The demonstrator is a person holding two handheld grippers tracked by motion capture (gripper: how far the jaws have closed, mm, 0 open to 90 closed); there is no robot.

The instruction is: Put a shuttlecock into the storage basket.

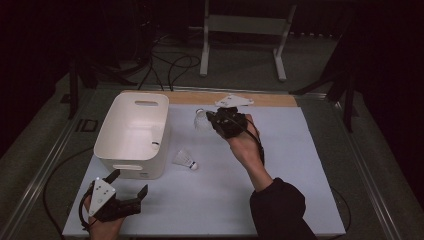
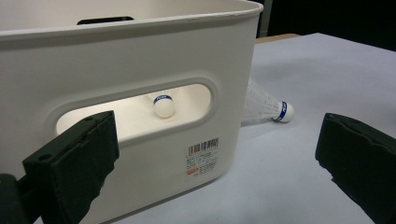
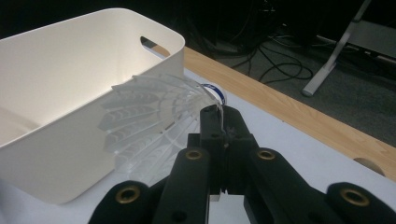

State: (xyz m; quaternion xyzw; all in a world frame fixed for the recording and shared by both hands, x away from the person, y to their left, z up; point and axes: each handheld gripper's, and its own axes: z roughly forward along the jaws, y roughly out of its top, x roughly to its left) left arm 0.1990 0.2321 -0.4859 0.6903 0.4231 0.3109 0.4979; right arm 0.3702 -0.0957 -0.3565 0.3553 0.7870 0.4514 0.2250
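Observation:
My right gripper [image 1: 216, 119] is shut on the feather skirt of a white shuttlecock [image 1: 201, 120] and holds it above the mat, just right of the white bin [image 1: 131, 134]. In the right gripper view the jaws [image 3: 223, 122] pinch the shuttlecock [image 3: 149, 121] at its feathers, its blue-banded cork beyond the jaw tips. A second shuttlecock [image 1: 185, 159] lies on the mat beside the bin's right wall, also seen in the left gripper view as a shuttlecock [image 2: 268, 106]. A third shuttlecock [image 2: 163, 105] lies inside the bin. My left gripper [image 1: 131, 184] stands open at the bin's near end.
The bin [image 2: 140, 70] has a handle slot and a barcode label [image 2: 203, 156] on its near wall. A wooden strip [image 1: 200, 97] borders the far side of the grey mat [image 1: 250, 190]. A metal stand [image 1: 240, 30] and cables lie on the floor beyond the table.

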